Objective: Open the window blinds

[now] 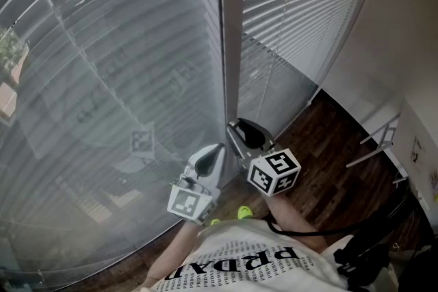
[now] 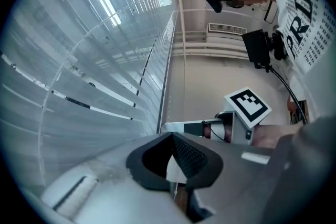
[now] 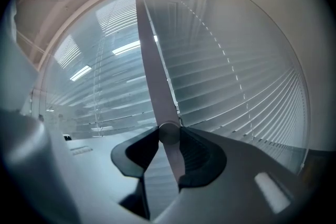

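My right claw (image 3: 169, 136) is clamped on the slim grey plastic tilt wand (image 3: 151, 55) hanging before the grey slatted window blinds (image 3: 236, 86). My left claw (image 2: 170, 136) is closed and looks empty. The slats look shut, so I judge the next move is rolling the wand about its own axis.

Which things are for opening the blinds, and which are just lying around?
For the job: blinds, wand, right gripper shut on the wand, left gripper pinching a white tab.
Just lying about: white rack, wall vent.
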### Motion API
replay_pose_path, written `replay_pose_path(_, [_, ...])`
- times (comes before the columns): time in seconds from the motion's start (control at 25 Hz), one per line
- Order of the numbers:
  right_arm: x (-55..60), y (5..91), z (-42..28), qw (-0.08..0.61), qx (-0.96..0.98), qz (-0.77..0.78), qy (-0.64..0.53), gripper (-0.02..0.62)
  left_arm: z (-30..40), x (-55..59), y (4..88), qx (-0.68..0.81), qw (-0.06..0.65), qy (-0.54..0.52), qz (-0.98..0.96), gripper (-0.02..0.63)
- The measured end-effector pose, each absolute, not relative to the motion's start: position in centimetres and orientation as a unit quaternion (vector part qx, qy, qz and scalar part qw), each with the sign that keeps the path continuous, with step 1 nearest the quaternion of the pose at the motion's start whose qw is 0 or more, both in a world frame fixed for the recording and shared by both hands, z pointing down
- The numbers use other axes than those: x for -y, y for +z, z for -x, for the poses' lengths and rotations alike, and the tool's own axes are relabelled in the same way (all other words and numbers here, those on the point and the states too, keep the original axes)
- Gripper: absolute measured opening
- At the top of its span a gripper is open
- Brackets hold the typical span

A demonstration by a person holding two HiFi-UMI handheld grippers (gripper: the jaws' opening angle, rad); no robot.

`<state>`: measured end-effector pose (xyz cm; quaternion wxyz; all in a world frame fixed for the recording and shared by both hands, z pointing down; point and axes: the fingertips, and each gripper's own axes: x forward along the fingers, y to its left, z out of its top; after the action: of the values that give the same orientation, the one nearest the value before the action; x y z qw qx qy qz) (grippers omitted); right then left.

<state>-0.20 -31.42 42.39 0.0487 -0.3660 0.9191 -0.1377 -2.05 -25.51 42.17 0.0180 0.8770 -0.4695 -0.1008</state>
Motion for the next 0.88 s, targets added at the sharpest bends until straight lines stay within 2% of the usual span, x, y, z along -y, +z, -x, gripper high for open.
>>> replay_pose_path(0.36, [31.3, 42.3, 0.2, 0.013, -0.927, 0.37, -0.066, 0.126, 2.3, 25.4, 42.1, 0.473, 0.018, -0.102, -0.875, -0.006])
replay_pose_path(0.88, [30.1, 42.1, 1.0, -0.177, -0.889, 0.335, 0.258, 0.141, 2.3, 25.6, 42.1, 0.472, 0.015, -0.104, -0.875, -0.006])
